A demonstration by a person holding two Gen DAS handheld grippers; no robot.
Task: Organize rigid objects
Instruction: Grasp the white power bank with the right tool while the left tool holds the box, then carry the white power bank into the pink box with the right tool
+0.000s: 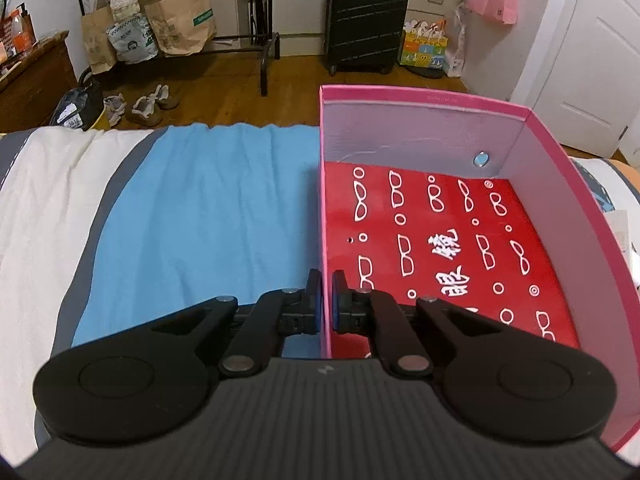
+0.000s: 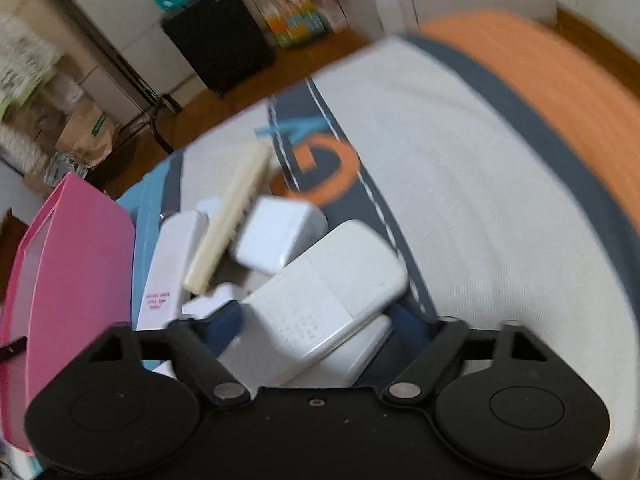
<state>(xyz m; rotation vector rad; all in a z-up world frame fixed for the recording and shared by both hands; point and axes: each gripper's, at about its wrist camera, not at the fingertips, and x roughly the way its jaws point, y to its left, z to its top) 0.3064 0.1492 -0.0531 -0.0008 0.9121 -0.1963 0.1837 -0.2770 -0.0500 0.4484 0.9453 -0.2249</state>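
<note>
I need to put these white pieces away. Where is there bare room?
The pink box floor is bare; the blue cloth left of it too. It is crowded at the white pile by the right tongs.

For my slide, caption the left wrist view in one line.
Left tool pinches the near left wall of the pink box, whose red eyeglass-print liner holds no objects.

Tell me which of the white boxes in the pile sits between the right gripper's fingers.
The big flat white box with the faint printed grid, between the right gripper fingers. The others lie farther away, beside the cream stick.
</note>
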